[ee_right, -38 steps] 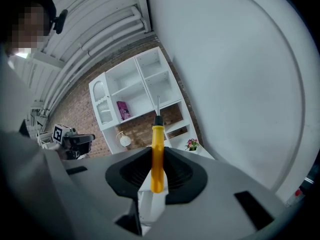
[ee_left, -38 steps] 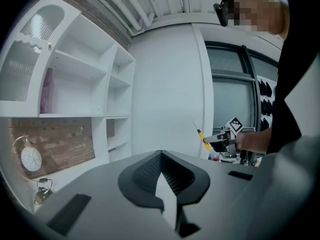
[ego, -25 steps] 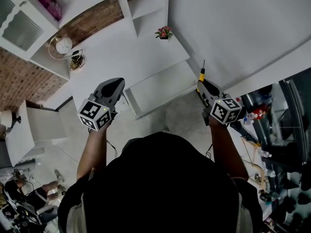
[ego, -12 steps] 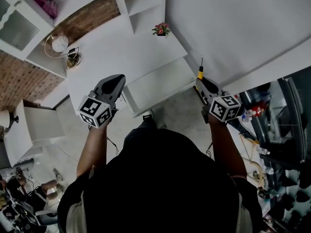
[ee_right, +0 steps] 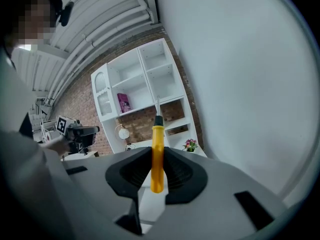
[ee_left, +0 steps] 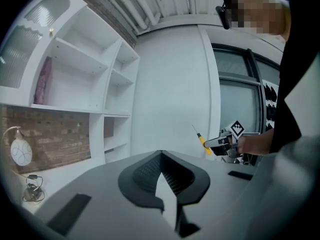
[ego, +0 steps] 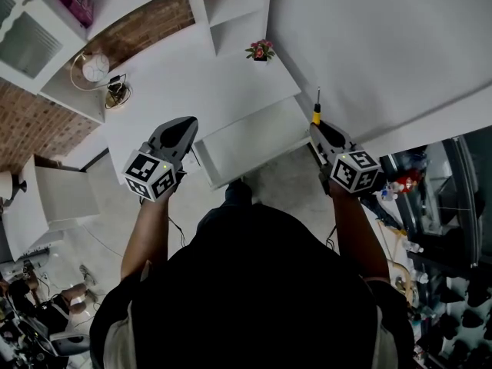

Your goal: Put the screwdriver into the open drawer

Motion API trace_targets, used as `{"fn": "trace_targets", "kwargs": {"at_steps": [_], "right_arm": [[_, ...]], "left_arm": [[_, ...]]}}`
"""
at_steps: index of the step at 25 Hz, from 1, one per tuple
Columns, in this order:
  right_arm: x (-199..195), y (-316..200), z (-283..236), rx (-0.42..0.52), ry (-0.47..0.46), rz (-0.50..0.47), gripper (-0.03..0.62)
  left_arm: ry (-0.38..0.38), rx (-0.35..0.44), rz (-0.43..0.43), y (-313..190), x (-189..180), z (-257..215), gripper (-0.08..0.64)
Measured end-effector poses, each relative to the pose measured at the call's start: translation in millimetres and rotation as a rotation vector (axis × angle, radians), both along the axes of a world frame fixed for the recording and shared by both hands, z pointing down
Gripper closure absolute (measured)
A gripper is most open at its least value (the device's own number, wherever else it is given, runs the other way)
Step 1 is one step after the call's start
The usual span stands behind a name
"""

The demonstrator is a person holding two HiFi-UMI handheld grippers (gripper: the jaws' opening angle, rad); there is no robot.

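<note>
the white desk (ego: 177,75) runs under the shelves, and its open drawer (ego: 246,138) juts out from it, bare inside, between the two grippers in the head view. the step in hand looks like the carry to the drawer. the right gripper (ego: 318,131) hangs just off the drawer's right end, so it should swing left over the bare bottom, tilt the tool flat along the drawer, get low, and only then let go. the left gripper (ego: 183,127), pinched closed on nothing, sits by the drawer's left end and is best kept aside. the screwdriver (ee_right: 157,156) is clamped by its yellow handle between the right jaws, shaft sticking out past the tips, not yet over the drawer.
</note>
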State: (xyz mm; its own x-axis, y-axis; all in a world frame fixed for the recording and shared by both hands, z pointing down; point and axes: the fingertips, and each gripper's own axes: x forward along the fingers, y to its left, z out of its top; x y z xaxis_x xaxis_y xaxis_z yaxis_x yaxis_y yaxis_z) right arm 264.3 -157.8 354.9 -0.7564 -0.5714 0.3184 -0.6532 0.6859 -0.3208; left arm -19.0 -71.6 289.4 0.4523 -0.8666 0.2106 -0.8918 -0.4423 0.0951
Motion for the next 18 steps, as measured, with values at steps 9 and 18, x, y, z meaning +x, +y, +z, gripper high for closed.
{"fn": "trace_targets", "kwargs": {"at_steps": [9, 18], "right_arm": [[-34.2, -40.5, 15.9, -0.017, 0.012, -0.030, 0.508], [-83.0, -74.6, 28.1, -0.022, 0.015, -0.074, 0.508]], "left_arm": [[0.004, -0.014, -0.028, -34.5, -33.4, 11.5, 0.545], [0.011, -0.055, -0.022, -69.1, -65.0, 32.0, 0.545]]}}
